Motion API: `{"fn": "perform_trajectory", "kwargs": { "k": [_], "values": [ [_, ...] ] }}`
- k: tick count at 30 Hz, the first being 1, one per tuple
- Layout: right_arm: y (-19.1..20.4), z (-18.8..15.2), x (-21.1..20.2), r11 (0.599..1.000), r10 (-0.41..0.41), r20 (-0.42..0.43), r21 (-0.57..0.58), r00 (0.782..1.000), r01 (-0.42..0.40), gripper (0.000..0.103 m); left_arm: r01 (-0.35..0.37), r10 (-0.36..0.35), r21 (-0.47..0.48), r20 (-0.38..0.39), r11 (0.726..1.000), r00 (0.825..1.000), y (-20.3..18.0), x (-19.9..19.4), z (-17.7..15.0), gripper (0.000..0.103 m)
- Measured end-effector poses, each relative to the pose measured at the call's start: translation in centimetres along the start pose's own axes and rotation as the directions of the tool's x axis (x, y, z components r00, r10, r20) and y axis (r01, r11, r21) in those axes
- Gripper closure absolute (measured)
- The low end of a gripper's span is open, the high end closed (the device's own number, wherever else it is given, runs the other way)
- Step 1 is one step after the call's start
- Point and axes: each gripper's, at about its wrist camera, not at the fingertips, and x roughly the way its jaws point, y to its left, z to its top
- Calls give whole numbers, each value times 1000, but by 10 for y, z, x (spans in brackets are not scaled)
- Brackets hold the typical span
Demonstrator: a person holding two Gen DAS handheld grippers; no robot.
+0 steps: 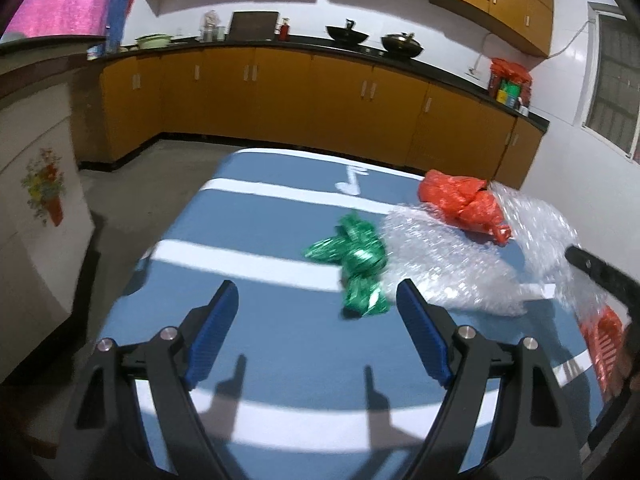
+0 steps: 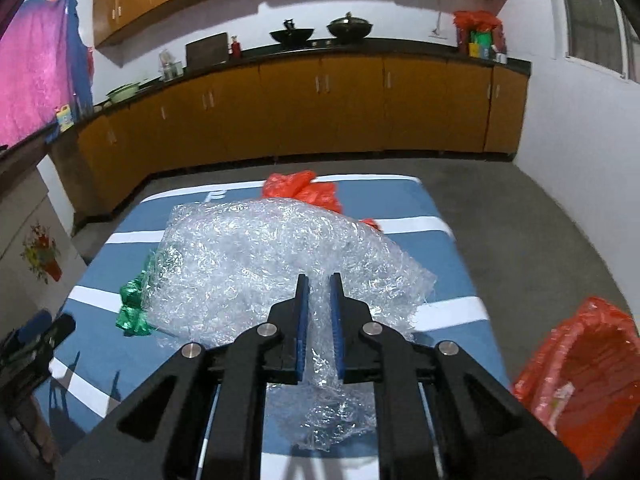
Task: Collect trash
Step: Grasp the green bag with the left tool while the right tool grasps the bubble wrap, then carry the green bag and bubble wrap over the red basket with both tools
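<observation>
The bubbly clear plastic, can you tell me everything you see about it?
The bubble wrap is a big, crumpled sheet of clear, shiny plastic covered in little bubbles. It lies bunched up on the blue striped table. The right gripper is shut on its near edge, pinching a fold between the blue pads. A crumpled red plastic bag rests against its far side, and a green foil wrapper lies at its left edge.

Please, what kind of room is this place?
Most likely a home kitchen: two woks stand on a dark countertop, with wooden cabinets along the wall below and above.
</observation>
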Motion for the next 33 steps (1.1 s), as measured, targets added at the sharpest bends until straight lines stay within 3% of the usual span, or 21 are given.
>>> {"fn": "perform_trajectory", "kwargs": {
  "k": [4,10,14,17,22,33],
  "values": [
    [-18,-3,-3,999,-25,-5,42,1000,25,92,11,-10,36,-29,999,1000,-19,27,14,34],
    [-30,-8,1,998,-30,-24,62,999,32,92,-1,11,95,-105,996,994,-35,69,23,41],
    [-32,-10,5,998,-24,-36,62,999,27,92,7,6,96,-139,995,990,-36,85,23,46],
    [-34,-11,7,998,-23,-42,66,999,26,92,20,-4,92,-172,996,985,-34,95,22,55],
    [-36,-13,5,997,-22,-42,70,999,25,92,42,-27,75,-199,996,980,-30,102,19,70],
    [-42,-15,-14,997,-27,-14,79,1000,28,92,32,-20,84,-145,996,989,-25,70,23,72]
  ]
}}
